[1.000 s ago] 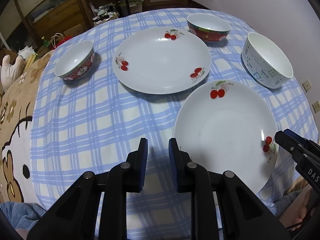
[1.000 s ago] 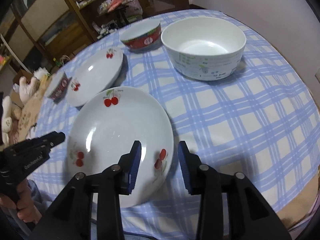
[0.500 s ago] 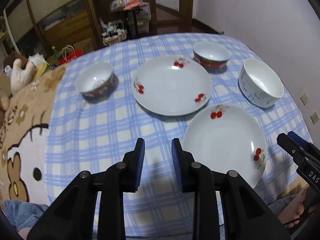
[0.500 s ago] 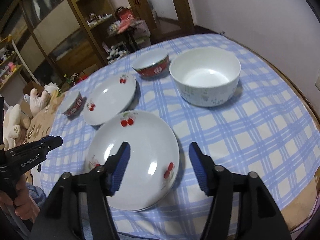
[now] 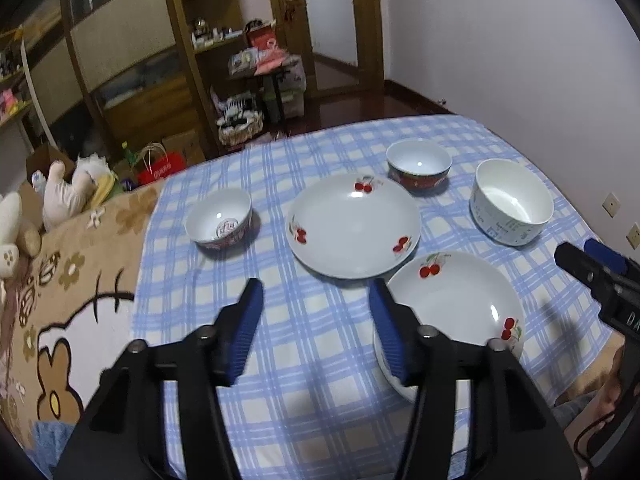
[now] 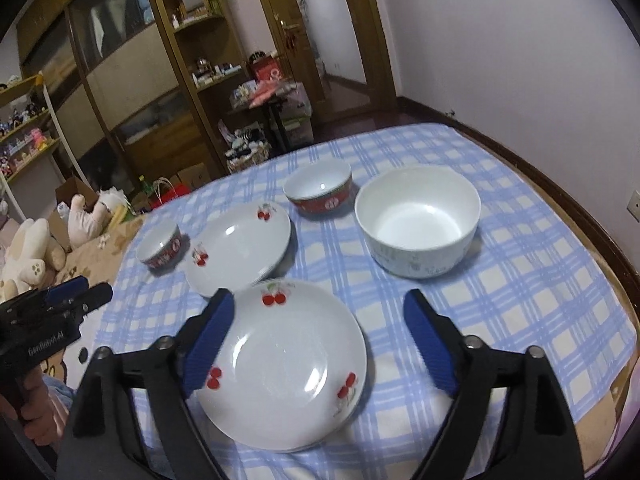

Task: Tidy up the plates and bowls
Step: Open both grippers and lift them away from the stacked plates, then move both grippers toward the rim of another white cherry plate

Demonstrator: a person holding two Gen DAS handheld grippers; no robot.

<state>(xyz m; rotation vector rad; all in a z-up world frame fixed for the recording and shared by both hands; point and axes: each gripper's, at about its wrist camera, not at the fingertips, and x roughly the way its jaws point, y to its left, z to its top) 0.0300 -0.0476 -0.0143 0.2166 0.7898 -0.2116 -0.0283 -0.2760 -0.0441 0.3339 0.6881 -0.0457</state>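
Two white cherry-print plates lie on the blue checked tablecloth: a near one (image 5: 456,304) (image 6: 280,364) and a far one (image 5: 354,224) (image 6: 240,248). Two small red-banded bowls stand at the left (image 5: 219,222) (image 6: 160,246) and at the back (image 5: 418,164) (image 6: 319,190). A large white bowl (image 5: 512,202) (image 6: 418,220) stands at the right. My left gripper (image 5: 316,308) is open and empty above the cloth, left of the near plate. My right gripper (image 6: 320,320) is open and empty above the near plate.
The round table's front edge (image 6: 400,456) is close below the near plate. A brown cartoon blanket (image 5: 60,300) covers the left side. Plush toys (image 5: 64,192) and a wooden cabinet (image 5: 140,60) stand behind. A wall (image 5: 500,40) runs along the right.
Both grippers have opened wide and pulled up and back from the table, so more of the room shows. The plates and bowls have not moved.
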